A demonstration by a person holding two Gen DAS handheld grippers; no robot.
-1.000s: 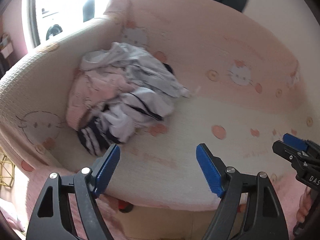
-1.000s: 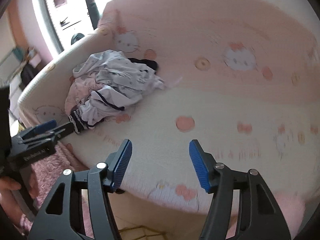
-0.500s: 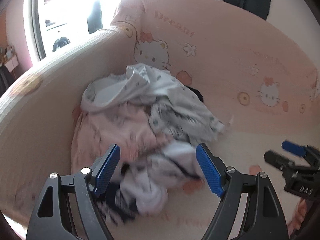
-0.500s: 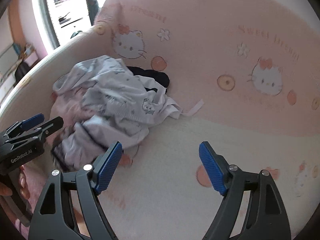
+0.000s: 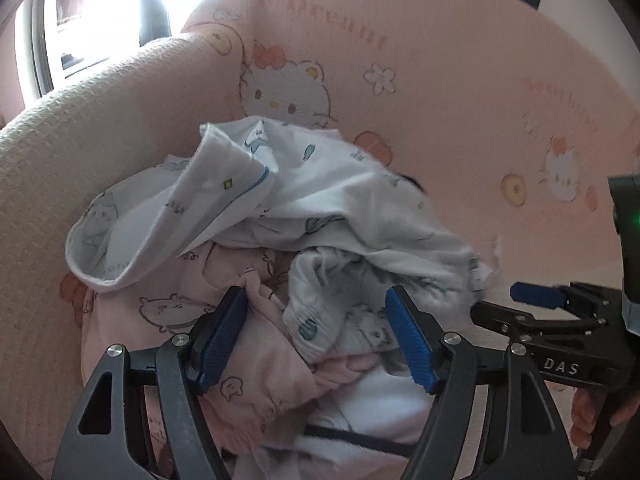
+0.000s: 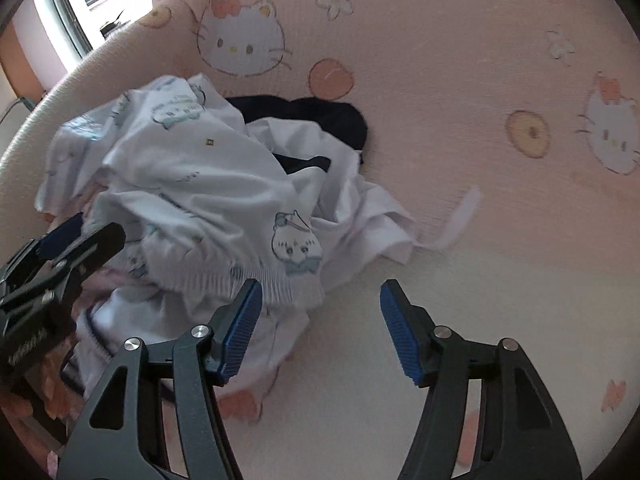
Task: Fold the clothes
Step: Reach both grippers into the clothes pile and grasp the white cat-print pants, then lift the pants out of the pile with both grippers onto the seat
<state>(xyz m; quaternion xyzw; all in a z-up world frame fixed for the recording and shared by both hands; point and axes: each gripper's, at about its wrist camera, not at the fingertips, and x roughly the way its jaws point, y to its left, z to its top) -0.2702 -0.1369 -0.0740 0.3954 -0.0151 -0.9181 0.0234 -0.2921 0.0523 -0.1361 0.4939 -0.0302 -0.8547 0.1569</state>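
A heap of crumpled clothes lies in the left corner of a pink cartoon-cat sofa. On top is a white garment with small cartoon prints (image 5: 320, 200), also in the right wrist view (image 6: 208, 184). Under it are a pink printed garment (image 5: 256, 364) and a dark navy one (image 6: 320, 120). My left gripper (image 5: 316, 336) is open, its jaws straddling the heap's front folds. My right gripper (image 6: 320, 328) is open at the heap's right edge, above the seat. Each gripper shows in the other's view: the right one (image 5: 536, 300), the left one (image 6: 68, 244).
The sofa's cream armrest (image 5: 80, 152) curves round the heap on the left and the pink backrest (image 6: 440, 80) rises behind. The cream seat (image 6: 480, 280) spreads to the right. A bright window (image 5: 100, 20) is beyond the armrest.
Both grippers have moved forward and in toward the clothes heap, which now fills the views. Both stay open; nothing is gripped.
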